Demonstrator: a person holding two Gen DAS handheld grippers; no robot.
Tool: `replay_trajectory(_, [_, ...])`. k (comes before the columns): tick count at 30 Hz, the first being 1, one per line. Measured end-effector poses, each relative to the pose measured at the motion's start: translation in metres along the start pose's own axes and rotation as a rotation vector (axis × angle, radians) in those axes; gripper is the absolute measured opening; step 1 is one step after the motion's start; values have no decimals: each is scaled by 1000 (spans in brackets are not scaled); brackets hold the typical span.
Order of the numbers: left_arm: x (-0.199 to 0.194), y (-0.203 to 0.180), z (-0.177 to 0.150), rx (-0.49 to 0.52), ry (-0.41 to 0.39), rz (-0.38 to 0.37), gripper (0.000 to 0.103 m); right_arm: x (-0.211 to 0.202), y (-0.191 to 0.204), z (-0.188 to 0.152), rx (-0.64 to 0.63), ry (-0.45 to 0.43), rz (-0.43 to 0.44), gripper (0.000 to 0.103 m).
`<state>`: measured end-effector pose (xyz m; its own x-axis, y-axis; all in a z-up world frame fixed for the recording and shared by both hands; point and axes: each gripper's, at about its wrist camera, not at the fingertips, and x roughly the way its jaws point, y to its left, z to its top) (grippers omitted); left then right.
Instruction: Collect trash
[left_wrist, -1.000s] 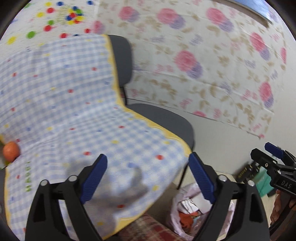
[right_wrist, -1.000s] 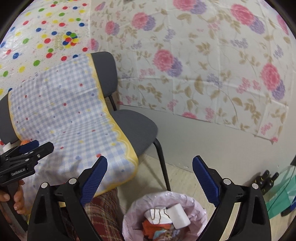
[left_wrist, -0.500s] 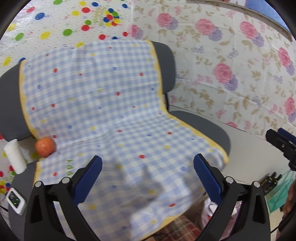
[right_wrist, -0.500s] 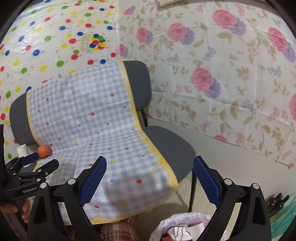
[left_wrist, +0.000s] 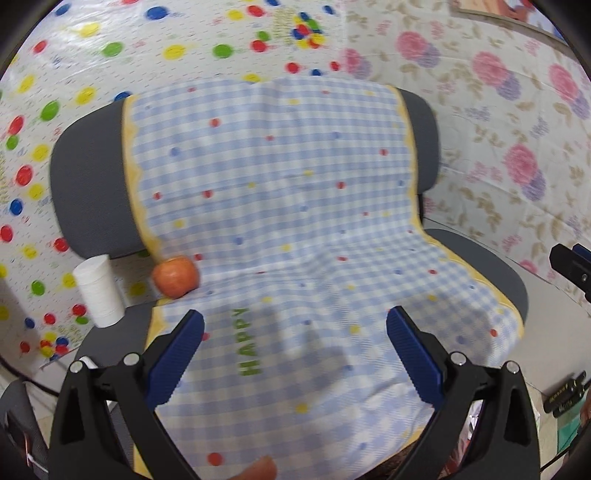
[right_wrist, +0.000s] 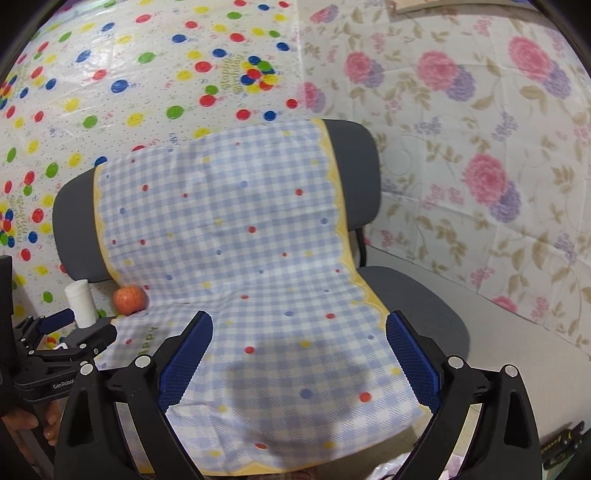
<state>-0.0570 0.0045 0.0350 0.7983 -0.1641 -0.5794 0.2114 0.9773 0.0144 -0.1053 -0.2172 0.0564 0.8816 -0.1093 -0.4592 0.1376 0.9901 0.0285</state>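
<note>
A white paper cup or roll (left_wrist: 98, 291) stands upright at the left rear of the grey chair seat (left_wrist: 491, 266), with an orange-red apple (left_wrist: 175, 276) just right of it on the cloth's edge. Both show in the right wrist view too: the cup or roll (right_wrist: 81, 302) and the apple (right_wrist: 128, 300). My left gripper (left_wrist: 295, 325) is open above the checked cloth (left_wrist: 295, 206), holding nothing, with the apple ahead of its left finger. My right gripper (right_wrist: 299, 325) is open and empty over the cloth's front part. The left gripper (right_wrist: 62, 332) appears at that view's left edge.
A blue-and-white checked cloth with yellow trim drapes the chair's back and seat. Dotted and floral sheets cover the walls behind. A black tool (left_wrist: 563, 397) lies on the floor at the right. A sliver of the pink trash bag (right_wrist: 391, 472) shows below the seat's front edge.
Both views have swung up and left, from the trash bag on the floor to the chair. The bag has dropped almost out of sight; the apple and white cup have come into view.
</note>
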Motion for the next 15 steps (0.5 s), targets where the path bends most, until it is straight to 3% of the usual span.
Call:
replay_trajectory(8, [-4,35,-1,-76,23,78,96,16,22,8,-32,12,38,94])
replay_trajectory(15, [-3,46,0,-105,29,101,96,21,27,5,-34,25,62,94])
